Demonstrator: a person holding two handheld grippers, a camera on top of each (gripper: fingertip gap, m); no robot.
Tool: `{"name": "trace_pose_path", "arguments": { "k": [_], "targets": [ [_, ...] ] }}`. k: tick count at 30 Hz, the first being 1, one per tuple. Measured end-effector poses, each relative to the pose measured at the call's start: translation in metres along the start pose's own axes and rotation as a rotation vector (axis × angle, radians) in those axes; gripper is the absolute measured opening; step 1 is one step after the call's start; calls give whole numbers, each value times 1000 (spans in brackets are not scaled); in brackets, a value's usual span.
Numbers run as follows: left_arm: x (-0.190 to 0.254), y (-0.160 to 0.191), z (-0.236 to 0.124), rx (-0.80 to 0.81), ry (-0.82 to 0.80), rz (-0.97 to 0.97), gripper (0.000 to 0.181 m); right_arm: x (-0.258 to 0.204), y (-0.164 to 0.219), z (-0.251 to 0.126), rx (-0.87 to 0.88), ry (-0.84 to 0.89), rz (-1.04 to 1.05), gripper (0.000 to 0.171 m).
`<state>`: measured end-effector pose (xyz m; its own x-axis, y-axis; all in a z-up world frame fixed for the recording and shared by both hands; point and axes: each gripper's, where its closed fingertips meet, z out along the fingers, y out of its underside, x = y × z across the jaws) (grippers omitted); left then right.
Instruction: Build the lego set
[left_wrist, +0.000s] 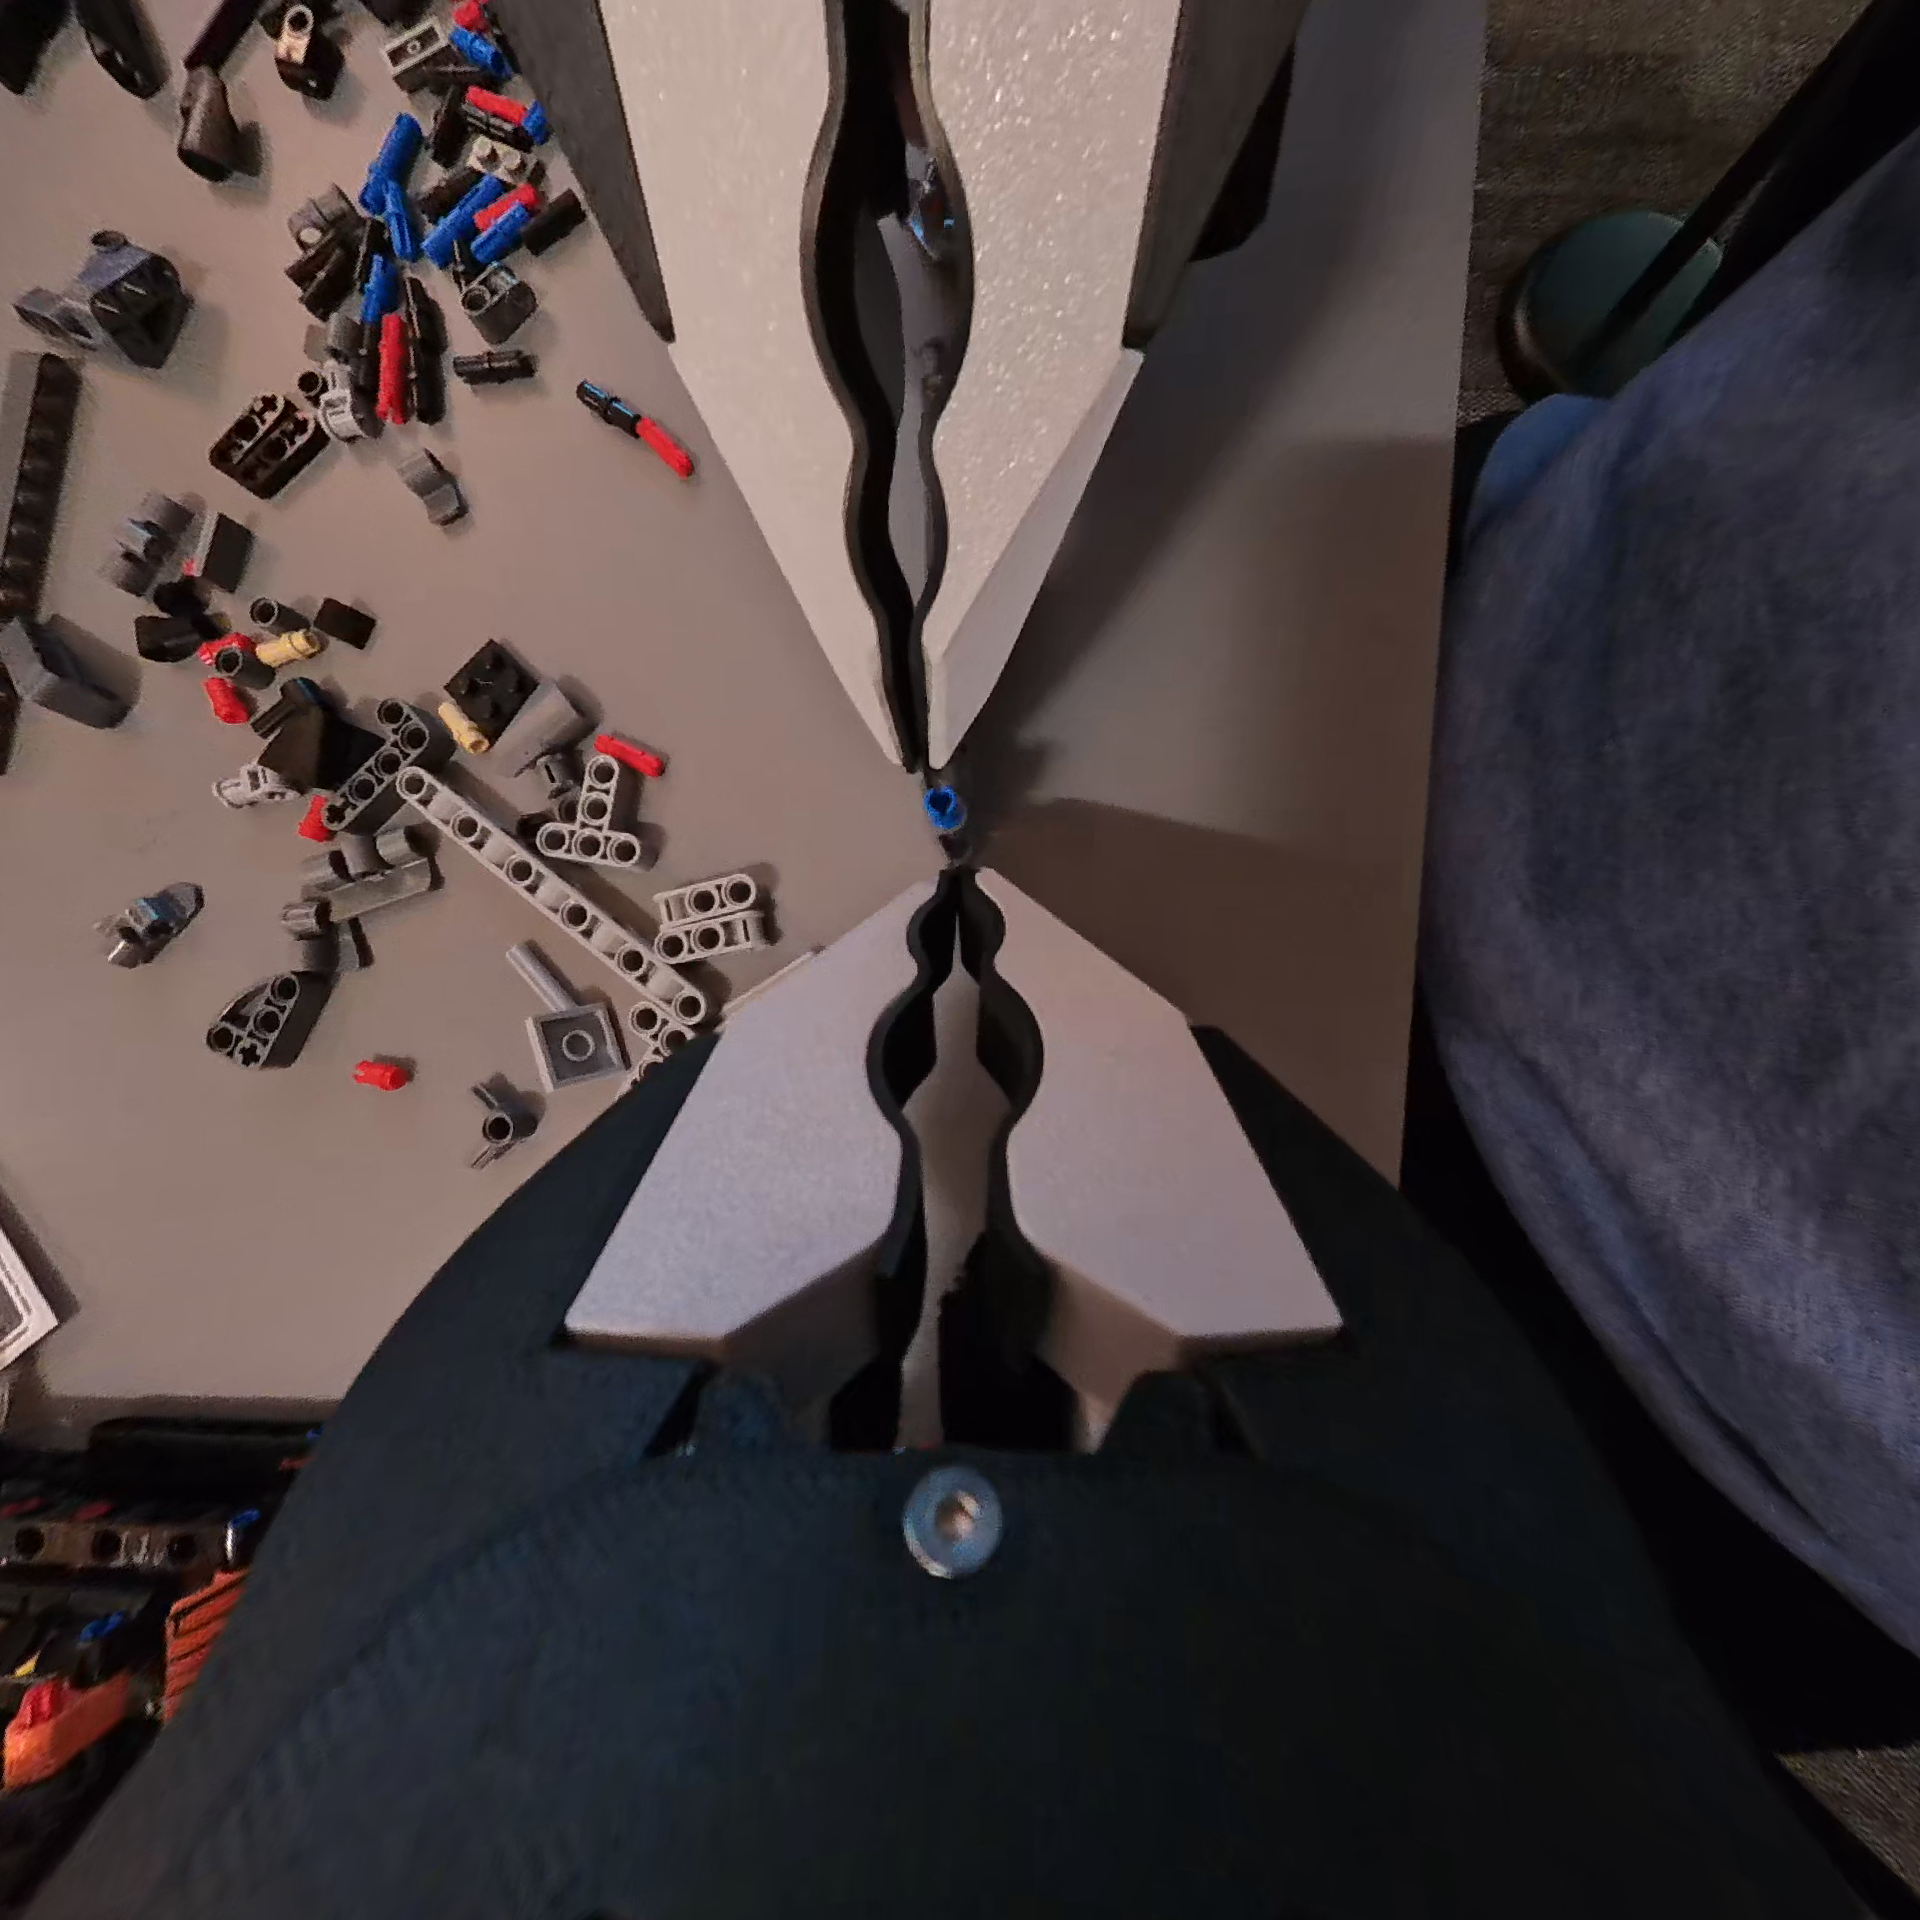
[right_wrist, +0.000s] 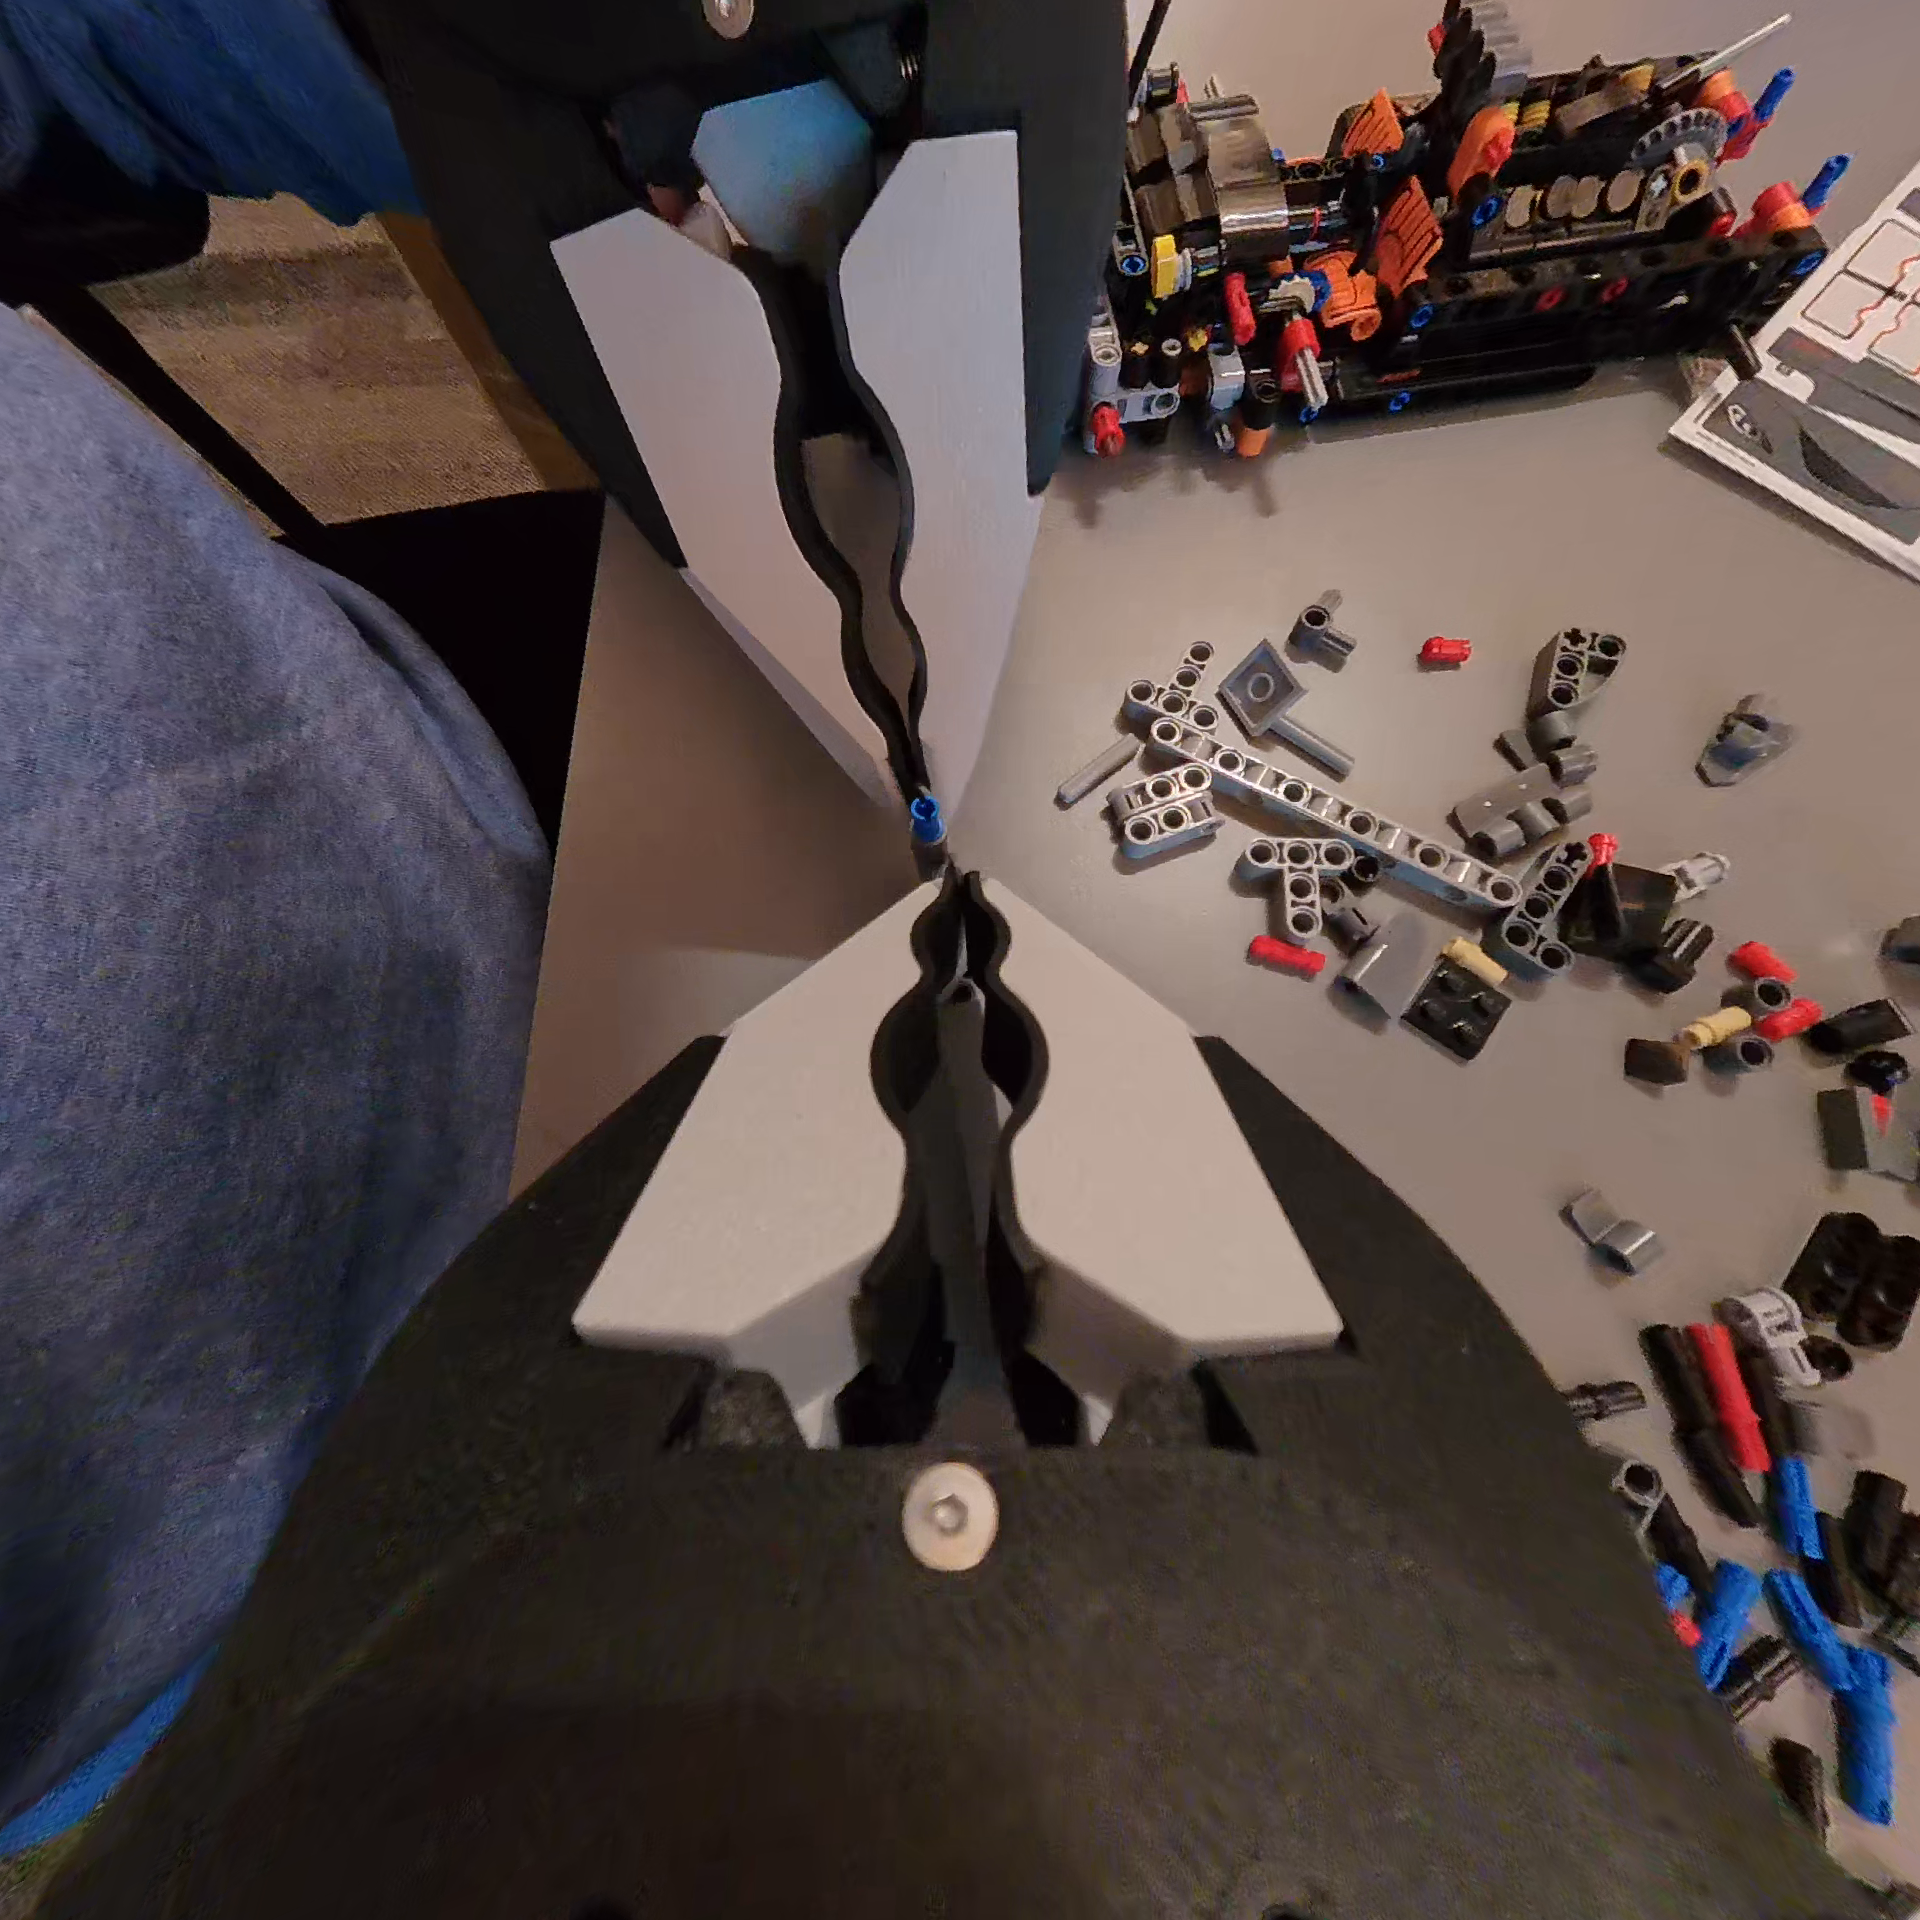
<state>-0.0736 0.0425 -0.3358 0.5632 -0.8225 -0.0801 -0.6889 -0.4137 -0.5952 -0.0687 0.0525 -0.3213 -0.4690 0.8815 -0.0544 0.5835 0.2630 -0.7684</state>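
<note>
My two grippers meet tip to tip above the near edge of the grey table (left_wrist: 644, 582). My right gripper (right_wrist: 956, 883) is shut on a dark grey axle (right_wrist: 961, 1122) that lies along its jaws. A small blue pin (right_wrist: 925, 816) sits at the axle's far end. My left gripper (left_wrist: 951, 883) is shut, and its tips (right_wrist: 916, 784) pinch the other end of the blue pin (left_wrist: 943, 805). The right gripper also shows in the left wrist view (left_wrist: 925, 764). The part-built black and orange model (right_wrist: 1455, 229) stands at the far side of the table.
Loose grey, black, red and blue parts are scattered on the table (left_wrist: 343, 727), including a long grey beam (right_wrist: 1340, 821) and a pile of pins (right_wrist: 1787, 1558). An instruction sheet (right_wrist: 1829, 416) lies beside the model. A person's blue-clad leg (left_wrist: 1683, 935) is at the table edge.
</note>
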Motion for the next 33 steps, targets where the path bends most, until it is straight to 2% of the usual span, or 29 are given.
{"name": "trace_pose_path", "arguments": {
  "k": [16,33],
  "targets": [
    [1,-5,0,21,-16,-4,0,2,2,-1,64,-9,9,0],
    [7,-7,1,57,29,-72,5,4,3,-3,44,14,-16,0]
  ]
}}
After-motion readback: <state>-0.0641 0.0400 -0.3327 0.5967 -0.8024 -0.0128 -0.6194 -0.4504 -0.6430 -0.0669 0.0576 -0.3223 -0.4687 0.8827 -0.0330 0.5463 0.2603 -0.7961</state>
